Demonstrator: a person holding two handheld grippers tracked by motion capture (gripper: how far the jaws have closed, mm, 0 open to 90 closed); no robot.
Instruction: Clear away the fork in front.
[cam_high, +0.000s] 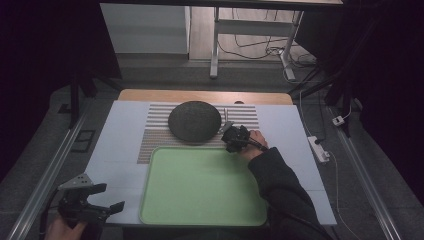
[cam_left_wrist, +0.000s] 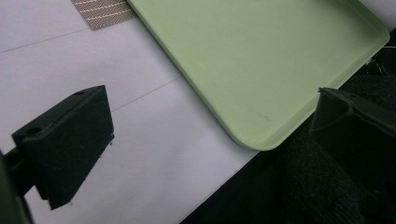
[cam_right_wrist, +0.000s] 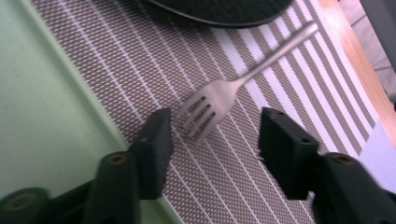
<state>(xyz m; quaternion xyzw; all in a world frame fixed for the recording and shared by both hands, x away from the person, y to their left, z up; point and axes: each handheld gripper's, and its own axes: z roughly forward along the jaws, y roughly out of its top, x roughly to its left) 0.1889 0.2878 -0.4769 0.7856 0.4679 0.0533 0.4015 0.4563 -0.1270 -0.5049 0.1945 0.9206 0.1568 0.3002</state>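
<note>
- while the right gripper (cam_right_wrist: 212, 135) hovered spread over the striped mat (cam_right_wrist: 116, 70), the fork (cam_right_wrist: 205, 109) lay tines-first between its jaws, ungrasped.
- left gripper (cam_left_wrist: 210, 135) gaped beside the green tray (cam_left_wrist: 261, 56).

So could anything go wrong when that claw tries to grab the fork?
Maybe. The right gripper is open around the fork tines, not its handle, so the fork might tip or slip out. It also lies flat on the striped mat, close to the dark plate, so a jaw could bump one.
</note>
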